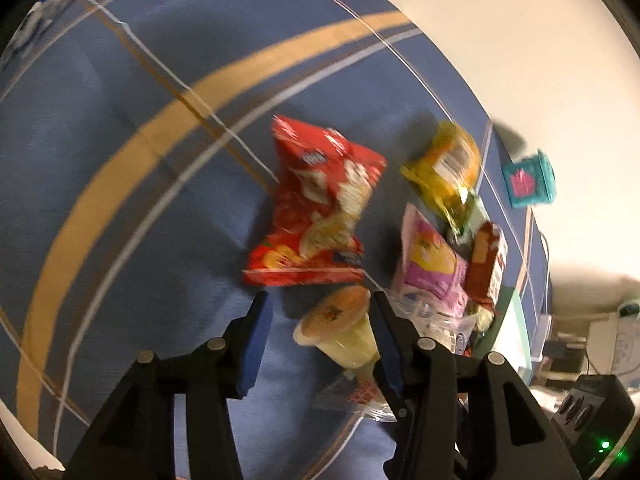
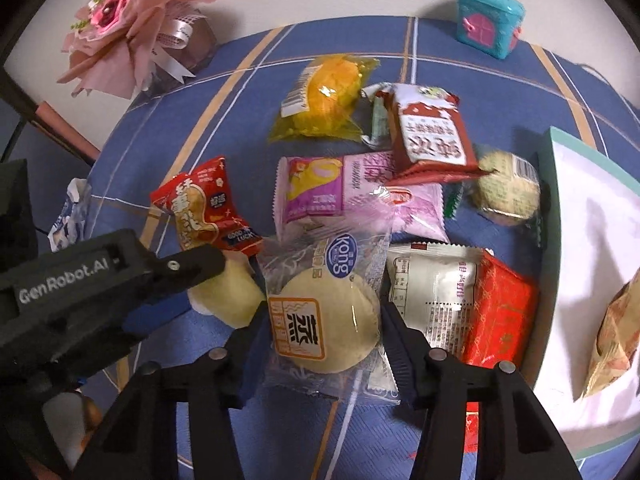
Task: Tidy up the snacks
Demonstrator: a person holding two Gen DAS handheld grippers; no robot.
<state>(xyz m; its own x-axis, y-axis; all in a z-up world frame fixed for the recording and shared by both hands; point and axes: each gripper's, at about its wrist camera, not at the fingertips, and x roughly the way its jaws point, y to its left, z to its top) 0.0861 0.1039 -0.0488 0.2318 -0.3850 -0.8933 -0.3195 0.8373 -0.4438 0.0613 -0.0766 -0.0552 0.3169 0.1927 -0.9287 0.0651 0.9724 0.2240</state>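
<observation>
Cloth (image 2: 208,92); tray (image 2: 580,200) holds snack (image 2: 616,340); left jaws open round cup (image 1: 340,332); right jaws grip cake (image 2: 324,316).

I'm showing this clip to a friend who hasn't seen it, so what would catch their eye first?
Probably the heap of bright snack packets on the blue striped tablecloth, above all the clear-wrapped round pastry between the fingers of the right hand-held gripper. To its left, the left hand-held gripper reaches over a pale yellow jelly cup. At the far edge sit a pink paper bouquet and a teal toy house.
</observation>
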